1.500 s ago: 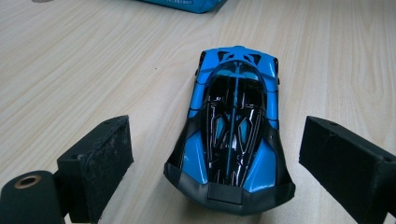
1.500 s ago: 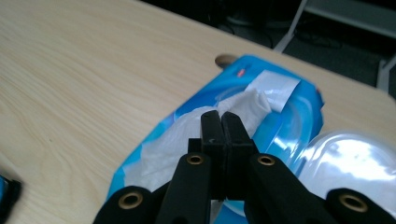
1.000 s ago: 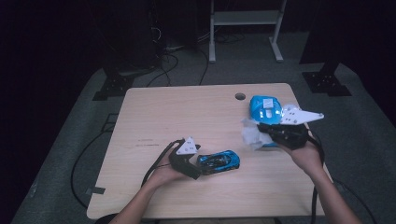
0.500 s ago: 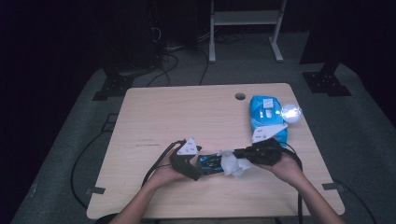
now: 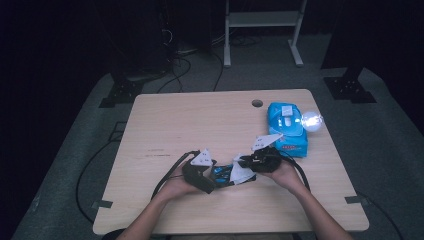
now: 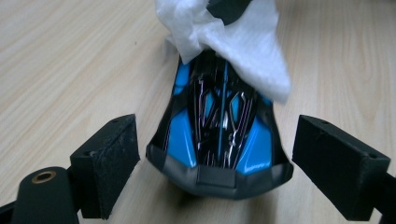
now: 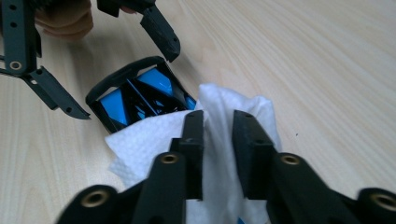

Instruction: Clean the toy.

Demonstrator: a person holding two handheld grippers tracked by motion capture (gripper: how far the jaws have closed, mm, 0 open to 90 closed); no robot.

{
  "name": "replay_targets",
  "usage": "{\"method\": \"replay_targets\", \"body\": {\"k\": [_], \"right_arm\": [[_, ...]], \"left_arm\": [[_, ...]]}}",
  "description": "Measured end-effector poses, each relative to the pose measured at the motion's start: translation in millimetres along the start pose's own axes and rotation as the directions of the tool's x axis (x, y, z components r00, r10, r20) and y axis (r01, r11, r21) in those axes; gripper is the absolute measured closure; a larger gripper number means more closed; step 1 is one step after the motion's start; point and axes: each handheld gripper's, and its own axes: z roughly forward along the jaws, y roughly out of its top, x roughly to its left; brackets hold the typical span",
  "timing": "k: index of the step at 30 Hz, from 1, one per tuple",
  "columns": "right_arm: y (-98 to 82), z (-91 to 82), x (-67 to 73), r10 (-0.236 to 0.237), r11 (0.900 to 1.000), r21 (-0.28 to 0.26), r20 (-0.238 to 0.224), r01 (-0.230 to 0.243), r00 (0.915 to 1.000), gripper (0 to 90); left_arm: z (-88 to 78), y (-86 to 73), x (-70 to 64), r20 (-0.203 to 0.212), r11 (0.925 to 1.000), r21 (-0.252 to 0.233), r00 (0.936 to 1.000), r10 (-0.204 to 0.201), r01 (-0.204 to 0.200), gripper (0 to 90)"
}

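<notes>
At the table's near edge, the left gripper is standing spread around the blue toy car, not pressing it. The right gripper, jaws just easing apart, is pinching a white wipe against the car's right end. No lettering is reading clearly on the blue wipes pack at the far right.

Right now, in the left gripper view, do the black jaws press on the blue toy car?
No, both jaws stand apart from the blue toy car, with bare table visible between.

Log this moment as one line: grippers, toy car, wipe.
left gripper: open around toy car, pads apart | right gripper: holds wipe on car, jaws just opening | wipe pack: beyond
</notes>
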Motion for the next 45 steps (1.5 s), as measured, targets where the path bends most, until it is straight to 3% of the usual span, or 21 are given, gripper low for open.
{"method": "replay_targets", "body": {"k": [5,9,12,15,18,22,25,31,35,40,45], "right_arm": [[-8.3,7.2,-0.2,0.001,1.0,0.005,-0.013,-0.001,0.9999,64.7],[-14.2,9.3,1.6,-0.002,0.999,-0.035,0.001,0.002,1.0,64.9],[-20.6,9.0,1.7,0.025,0.997,-0.073,-0.004,-0.025,0.9997,69.8],[-22.9,9.1,3.2,0.023,0.996,-0.088,0.006,-0.023,0.9997,79.7],[-24.8,8.3,1.1,0.039,0.994,-0.098,0.006,-0.038,0.9992,84.1],[-25.5,2.3,-1.4,0.057,0.996,-0.065,-0.007,-0.057,0.9984,85.3],[-25.7,-6.3,1.9,0.044,0.998,-0.047,-0.013,-0.044,0.999,85.8],[-19.8,-18.2,22.9,0.026,0.997,-0.064,-0.127,-0.034,0.9915,85.7],[-20.1,-11.9,23.3,-0.014,0.999,-0.03,-0.05,0.013,0.9987,81.5],[-22.2,-3.7,14.4,0.029,0.998,-0.052,-0.033,-0.031,0.999,75.3],[-22.7,4.2,12.7,0.039,0.996,-0.082,-0.013,-0.04,0.9992,78.6]], "left_arm": [[3.7,-1.9,0.9,0.019,0.9995,0.029,0.9998,-0.008,0.008,13.9],[8.8,-1.8,1.3,0.019,0.9981,0.061,0.9998,-0.002,0.0,14.0],[12.7,-2.4,2.6,0.018,0.997,0.077,0.9998,-0.009,0.007,14.2],[15.5,-3.0,1.5,0.026,0.9958,0.091,0.9996,0.007,-0.009,21.4],[16.2,-2.5,0.2,0.015,0.9953,0.094,0.9997,0.02,-0.022,23.0],[16.5,-3.0,-0.1,0.014,0.9957,0.089,0.9997,0.022,-0.023,23.1],[16.2,-2.7,0.0,0.013,0.9951,0.094,0.9995,0.03,-0.031,23.0],[16.3,-2.6,-0.2,0.012,0.9952,0.093,0.9995,0.029,-0.03,23.0],[16.2,-2.3,-0.9,0.008,0.9949,0.096,0.9995,0.032,-0.032,23.1],[16.7,-2.7,-0.3,0.011,0.9953,0.091,0.9994,0.032,-0.033,23.1],[16.2,-2.7,-0.2,0.014,0.9952,0.092,0.9994,0.031,-0.032,23.3]]}}
